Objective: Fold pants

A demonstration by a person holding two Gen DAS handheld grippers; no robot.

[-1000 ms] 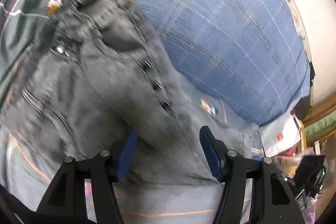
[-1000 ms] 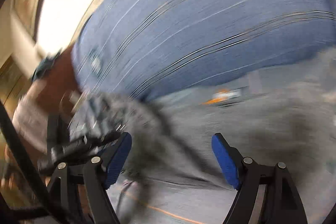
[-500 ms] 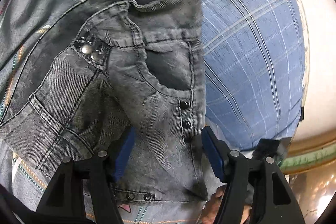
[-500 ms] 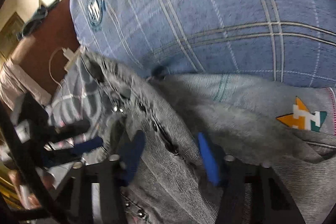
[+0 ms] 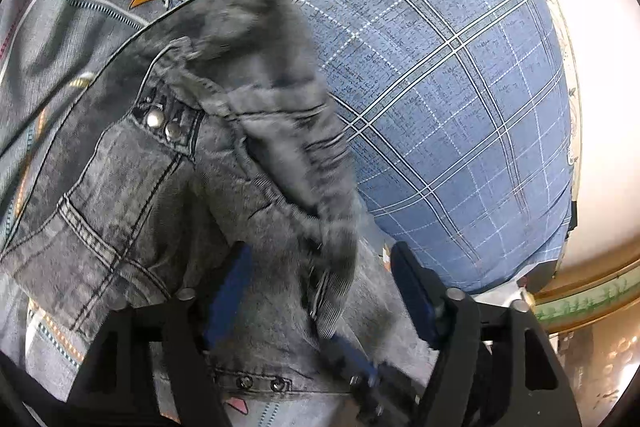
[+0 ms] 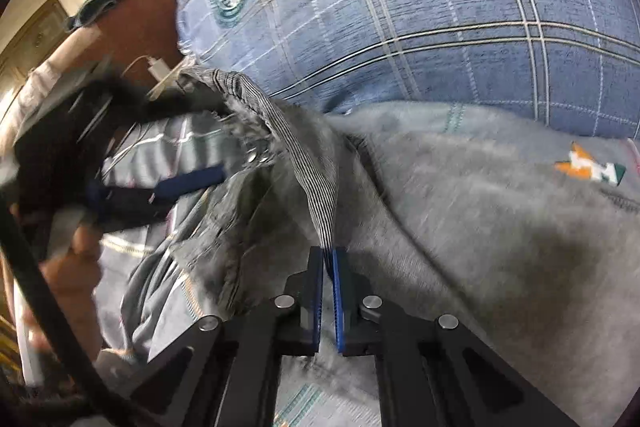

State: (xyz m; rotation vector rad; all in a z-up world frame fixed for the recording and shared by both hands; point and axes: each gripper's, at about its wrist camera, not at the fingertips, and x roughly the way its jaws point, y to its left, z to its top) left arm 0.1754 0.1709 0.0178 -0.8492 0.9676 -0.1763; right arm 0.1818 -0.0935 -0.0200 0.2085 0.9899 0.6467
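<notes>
- Pants of washed grey denim with dark stitching and metal snaps (image 5: 132, 195) lie bunched on a bed, over a grey bedspread printed with an orange-and-white logo (image 5: 80, 39), just in front of a large blue plaid pillow (image 5: 440, 87).
- Left gripper (image 5: 320, 287) has its blue-padded fingers (image 5: 412, 291) spread wide apart, with a blurred fold of the denim lying between them; they pinch nothing.
- In the left wrist view the waistband end with two silver snaps (image 5: 162, 125) sits to the left of centre, and a raised flap of the pants is smeared by motion.
- Right gripper (image 6: 328, 291) has its blue fingers (image 6: 340, 303) pressed together on a thin striped inner edge of the pants (image 6: 316, 187), which rises from the fingers up toward the pillow (image 6: 440, 7).
- In the right wrist view the left gripper (image 6: 160, 191) shows blurred at the left side, over the crumpled denim.
- A white charger cable (image 6: 156, 71) lies on a brown headboard (image 6: 148, 23) beside the pillow.
</notes>
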